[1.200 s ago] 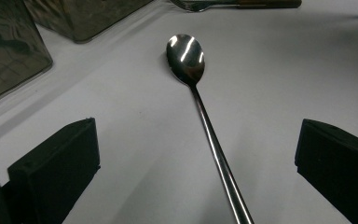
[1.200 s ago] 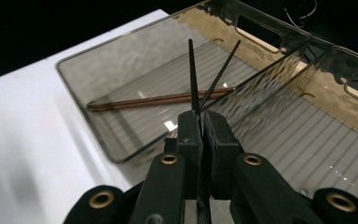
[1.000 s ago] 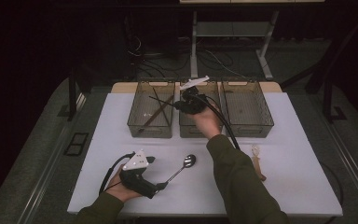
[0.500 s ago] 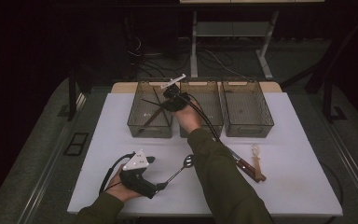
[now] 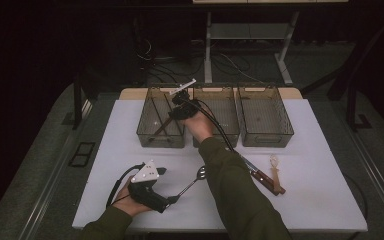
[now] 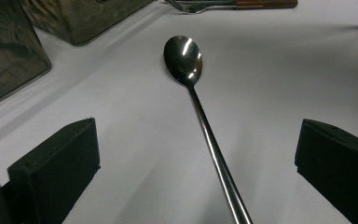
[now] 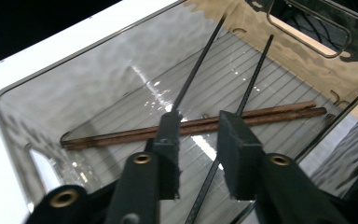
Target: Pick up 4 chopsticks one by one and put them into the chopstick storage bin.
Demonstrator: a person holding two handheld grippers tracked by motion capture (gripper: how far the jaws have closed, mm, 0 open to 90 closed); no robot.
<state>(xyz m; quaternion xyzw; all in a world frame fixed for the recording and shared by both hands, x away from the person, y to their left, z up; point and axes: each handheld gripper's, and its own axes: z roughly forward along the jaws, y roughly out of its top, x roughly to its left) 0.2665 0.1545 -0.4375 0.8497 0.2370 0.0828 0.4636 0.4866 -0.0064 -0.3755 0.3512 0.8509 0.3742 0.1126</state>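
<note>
Swung from the middle bin toward 9 o'clock, right tongs (image 7: 198, 154) now over the leftmost clear plastic bin (image 5: 152, 139), just parted, two thin black chopsticks (image 7: 254, 74) dropped inside. Left tongs (image 6: 198, 179) spread around the long steel spoon (image 6: 191, 84) on the white table (image 5: 325, 195).

The middle bin (image 5: 219, 90) stands on the white counter (image 5: 320, 190), a clear, smoky box with a ribbed floor. Just to its right, nearly touching, is a matching right bin (image 5: 265, 137). In front of the middle bin and to its right, a wood-handled fork (image 5: 260, 175) lies slantwise on the counter, and just beyond it a pale-headed utensil (image 5: 275, 170) with a wooden handle. Behind the middle bin, off the counter, metal stand legs (image 5: 207, 50) rise from the dark floor, with loose cables (image 5: 155, 75) to their left.
</note>
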